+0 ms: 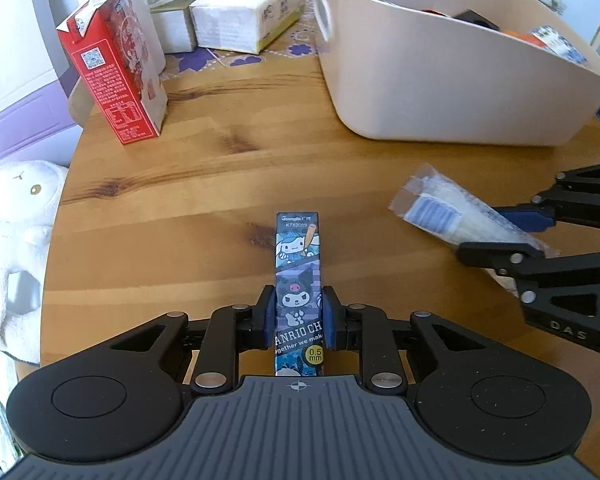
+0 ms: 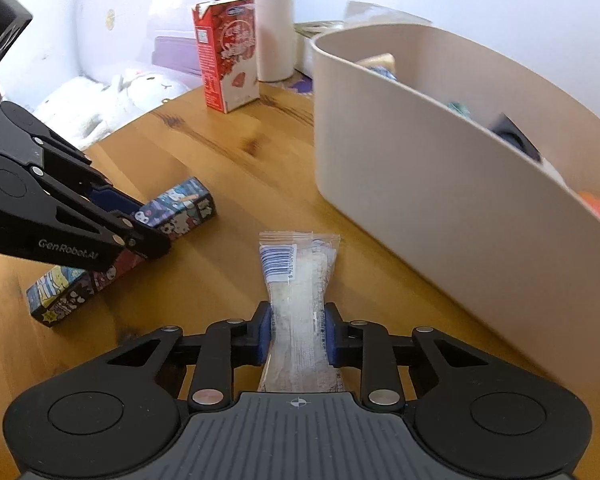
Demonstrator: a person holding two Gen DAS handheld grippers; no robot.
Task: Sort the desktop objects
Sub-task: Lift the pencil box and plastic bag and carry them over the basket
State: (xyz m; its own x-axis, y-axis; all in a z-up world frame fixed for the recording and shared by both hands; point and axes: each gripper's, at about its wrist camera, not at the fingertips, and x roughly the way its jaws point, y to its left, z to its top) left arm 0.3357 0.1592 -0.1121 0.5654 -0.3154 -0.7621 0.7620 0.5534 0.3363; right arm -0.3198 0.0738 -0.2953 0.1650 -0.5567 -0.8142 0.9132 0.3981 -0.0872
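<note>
**Two grips set, bin partly filled**

At the lower centre of the left wrist view, the left hand-held gripper [image 1: 299,316] has its blue pads pressed on both long sides of a cartoon-printed pen-refill box [image 1: 298,280], which lies flat on the wooden tabletop [image 1: 204,208] and points away up the frame. At the lower centre of the right wrist view, the right hand-held gripper [image 2: 299,336] is pinched on a clear plastic packet [image 2: 298,300] with a barcode label at its far end; the wrapper is squeezed narrow between the pads. Both things appear to be resting on the wood, not yet raised.

Judging the progress: the beige storage bin [image 1: 440,92] in the upper right already holds several items, among them something black, something orange and a blue-patterned package, so part of the sorting looks done. The box and the packet are the two loose pieces nearest the bin, and each is now gripped; lifting and carrying them to the bin seems to be what is left for them. Whether the red milk carton [image 1: 116,72] at upper left, the tissue pack [image 1: 248,12] behind it, or the white flask [image 2: 272,20] also belong to the sort cannot be told.

The bin's near wall stands just beyond the packet, up and to the right of it; the box lies farther from it, toward the left.
</note>
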